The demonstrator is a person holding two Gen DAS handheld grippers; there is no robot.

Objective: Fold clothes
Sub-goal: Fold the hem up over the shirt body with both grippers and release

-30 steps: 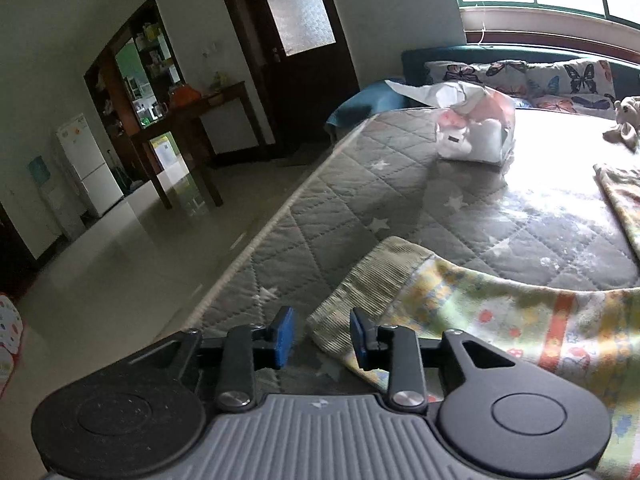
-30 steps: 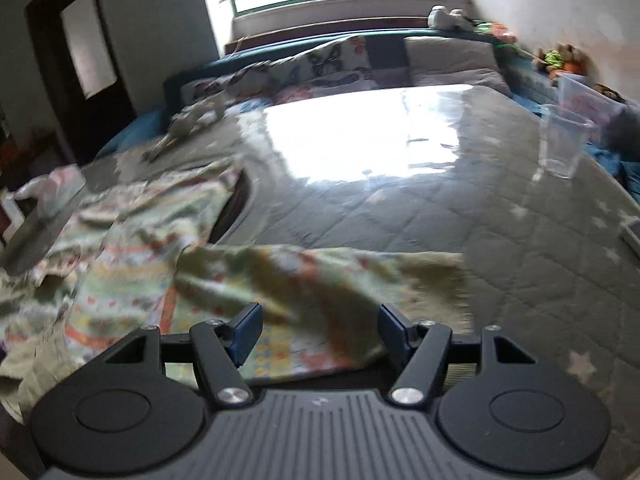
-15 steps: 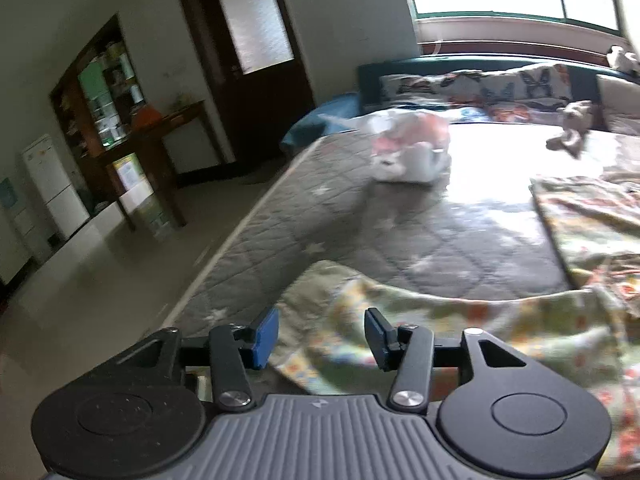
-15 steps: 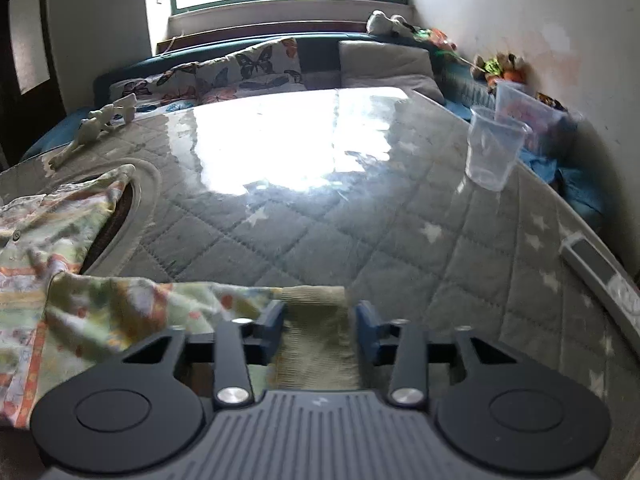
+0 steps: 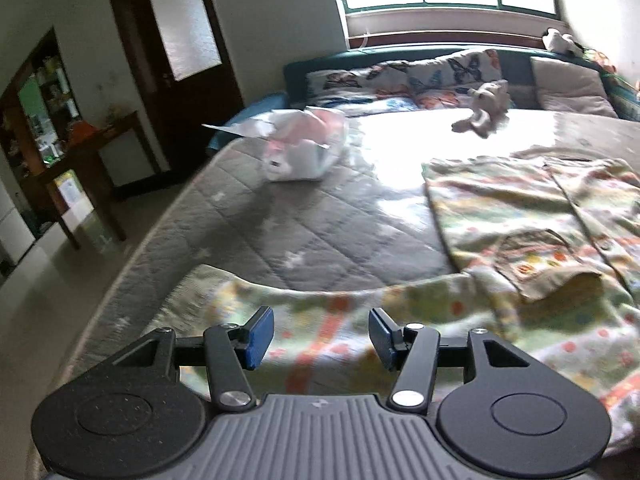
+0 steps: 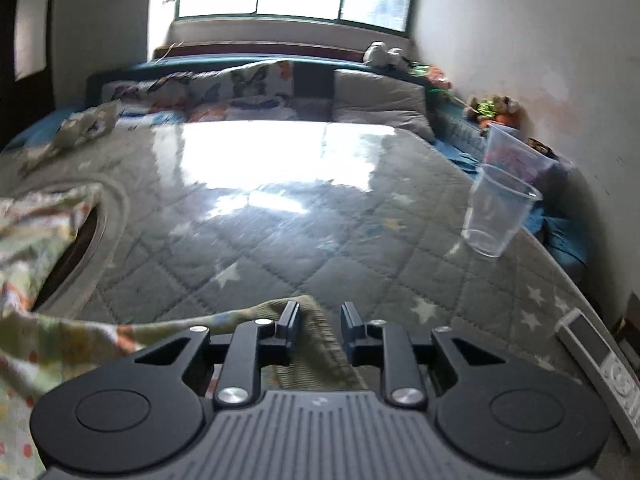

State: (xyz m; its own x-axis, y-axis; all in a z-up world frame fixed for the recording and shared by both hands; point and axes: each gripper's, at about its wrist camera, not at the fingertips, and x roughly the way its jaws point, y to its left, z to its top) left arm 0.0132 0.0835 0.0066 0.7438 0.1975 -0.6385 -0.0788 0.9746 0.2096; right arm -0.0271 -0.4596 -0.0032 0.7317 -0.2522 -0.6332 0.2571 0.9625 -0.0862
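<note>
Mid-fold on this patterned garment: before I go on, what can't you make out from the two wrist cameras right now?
- Left wrist: the left gripper is opening over the patterned garment; its body hides the cloth's near hem.
- Right wrist: the right gripper is closing with the ribbed cuff between its jaws; whether the pads pinch it is unclear.
- Right wrist: the garment's body is cut off at the left edge and blurred.
- Both views: no hands visible.

Bed: grey quilted mattress (image 5: 304,236) with white stars
Left side: white plastic bag (image 5: 304,148)
Headboard end: butterfly pillows (image 5: 400,80), soft toy (image 5: 486,108)
Right edge: clear plastic cup (image 6: 500,216), remote control (image 6: 604,368)
</note>
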